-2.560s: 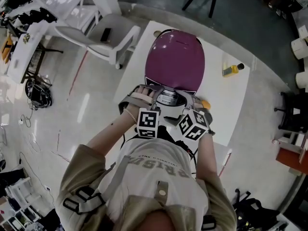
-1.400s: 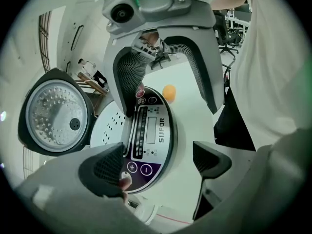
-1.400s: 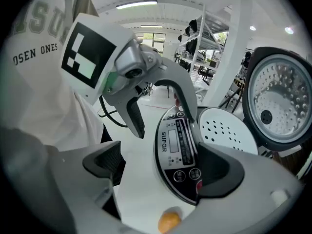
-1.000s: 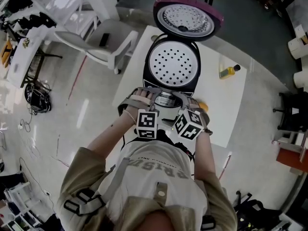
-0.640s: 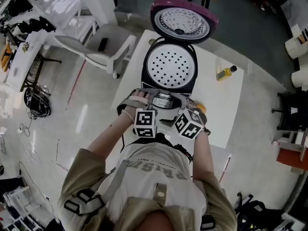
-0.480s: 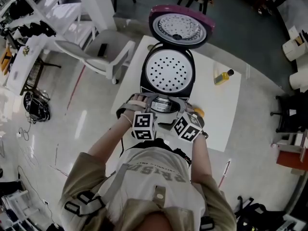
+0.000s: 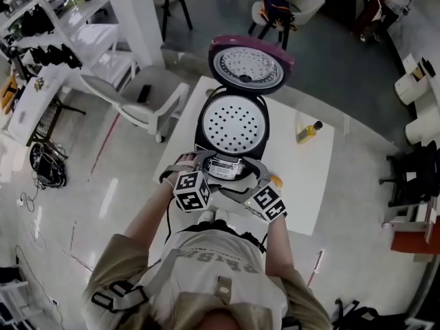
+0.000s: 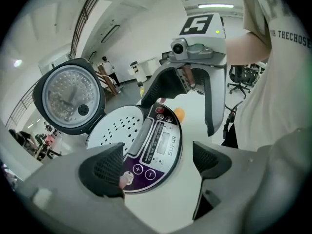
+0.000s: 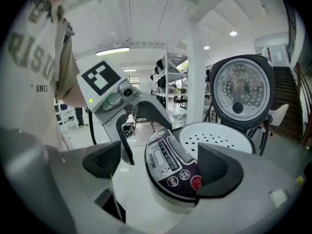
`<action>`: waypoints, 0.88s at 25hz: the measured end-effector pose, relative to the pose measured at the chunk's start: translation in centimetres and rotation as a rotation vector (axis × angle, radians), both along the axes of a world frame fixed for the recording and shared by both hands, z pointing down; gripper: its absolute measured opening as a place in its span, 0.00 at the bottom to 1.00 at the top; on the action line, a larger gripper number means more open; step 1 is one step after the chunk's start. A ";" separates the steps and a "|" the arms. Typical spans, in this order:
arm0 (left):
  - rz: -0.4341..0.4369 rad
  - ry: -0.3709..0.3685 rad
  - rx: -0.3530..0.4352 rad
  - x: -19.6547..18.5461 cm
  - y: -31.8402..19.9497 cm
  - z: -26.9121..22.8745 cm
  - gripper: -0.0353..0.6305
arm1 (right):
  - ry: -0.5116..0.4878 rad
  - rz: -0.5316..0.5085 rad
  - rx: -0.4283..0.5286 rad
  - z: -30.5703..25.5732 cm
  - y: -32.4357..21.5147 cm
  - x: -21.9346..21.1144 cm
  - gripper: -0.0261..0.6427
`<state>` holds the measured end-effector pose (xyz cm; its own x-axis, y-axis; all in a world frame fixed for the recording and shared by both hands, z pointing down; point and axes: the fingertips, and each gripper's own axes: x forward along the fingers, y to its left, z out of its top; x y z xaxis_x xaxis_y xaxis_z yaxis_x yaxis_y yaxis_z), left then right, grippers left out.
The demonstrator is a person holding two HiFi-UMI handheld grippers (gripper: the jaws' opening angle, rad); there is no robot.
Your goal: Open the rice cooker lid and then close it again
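**Grippers poised at an opened cooker.** Both grippers hung at the front of the rice cooker (image 7: pixel 223 165), each with its jaws spread wide and nothing pinched between them. The left gripper (image 8: pixel 156 164) framed the cooker's control panel (image 8: pixel 157 147) between its pads without touching it. The right gripper (image 9: pixel 163 165) looked across the same panel from the other side.

Just behind the panel, a white perforated tray (image 7: pixel 232 125) lay exposed in the cooker's mouth. Behind that, the purple lid (image 7: pixel 251 63) stood fully raised on the hinge at the cooker's back, its metal underside facing the person. The cooker sat on a white table (image 7: pixel 313 177). A small orange thing (image 7: pixel 276 181) lay just beside its front right corner, and a yellow bottle (image 7: pixel 307 130) stood well apart to its right.

The opening half looked done; the closing remained. The lid appeared rigid and fairly light, carried by its hinge and probably sprung to stay up. It would likely resist at first and then swing down. Its glossy domed shell looked slippery, a poor place for pinching. The better hold seemed the lid's free top rim, hooked or pushed by one open jaw. The jaw could then press its front edge until the latch caught. The cooker itself looked heavy enough to stay put, though the second gripper could steady its front.
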<state>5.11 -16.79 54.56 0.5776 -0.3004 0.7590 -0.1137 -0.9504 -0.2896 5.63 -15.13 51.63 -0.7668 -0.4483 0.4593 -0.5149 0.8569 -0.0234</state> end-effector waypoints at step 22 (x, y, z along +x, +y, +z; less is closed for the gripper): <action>-0.274 0.264 0.001 -0.6 -5.8 -5.6 0.74 | -0.305 0.226 0.144 -6.7 -4.4 12.6 0.74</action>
<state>4.51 -22.55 48.97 0.6517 -0.4712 0.5944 -0.4342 -0.8743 -0.2171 18.22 -19.58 44.91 -0.7327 -0.6646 0.1465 -0.6790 0.7282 -0.0926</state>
